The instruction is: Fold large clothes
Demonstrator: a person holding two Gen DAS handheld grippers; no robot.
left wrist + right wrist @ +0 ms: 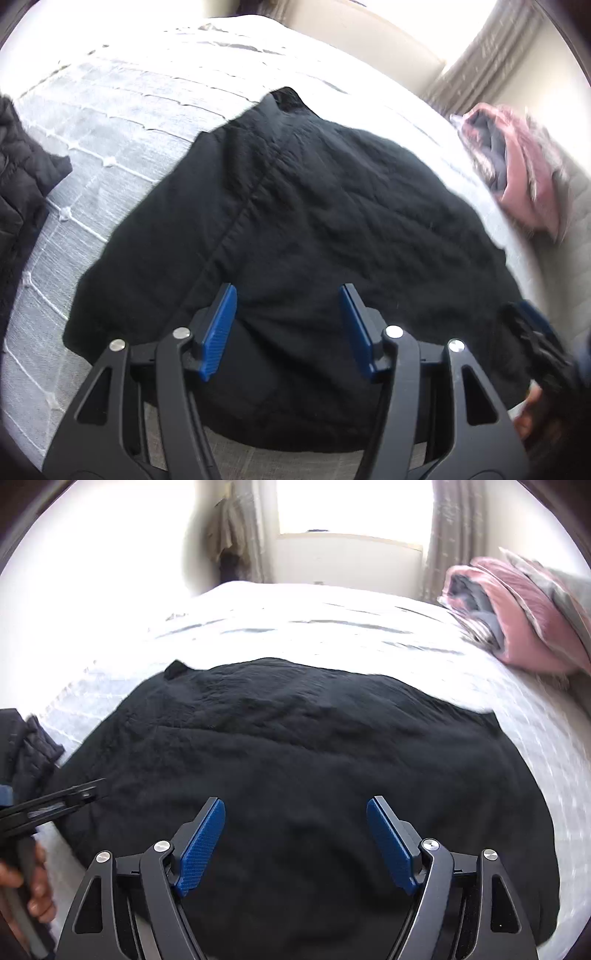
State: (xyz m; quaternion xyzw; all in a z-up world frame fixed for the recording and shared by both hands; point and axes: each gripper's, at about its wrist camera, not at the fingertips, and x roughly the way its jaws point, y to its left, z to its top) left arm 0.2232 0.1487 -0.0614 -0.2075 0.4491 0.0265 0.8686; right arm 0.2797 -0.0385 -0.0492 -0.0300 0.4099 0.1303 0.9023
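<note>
Jaws stand apart on both the left gripper (288, 328) and the right gripper (295, 843), empty above the black garment (295, 229) spread on the white bed (110, 122)

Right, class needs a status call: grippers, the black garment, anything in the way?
Left gripper open, nothing held. Right gripper open, nothing held. Black garment spread on the bed. Pink bundle and dark jacket lie clear of it.

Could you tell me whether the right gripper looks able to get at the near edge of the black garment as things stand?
Probably yes. The right gripper hangs over the black garment with jaws open and nothing between them, and no other object covers the cloth near it; the left gripper is off to the side.
</note>
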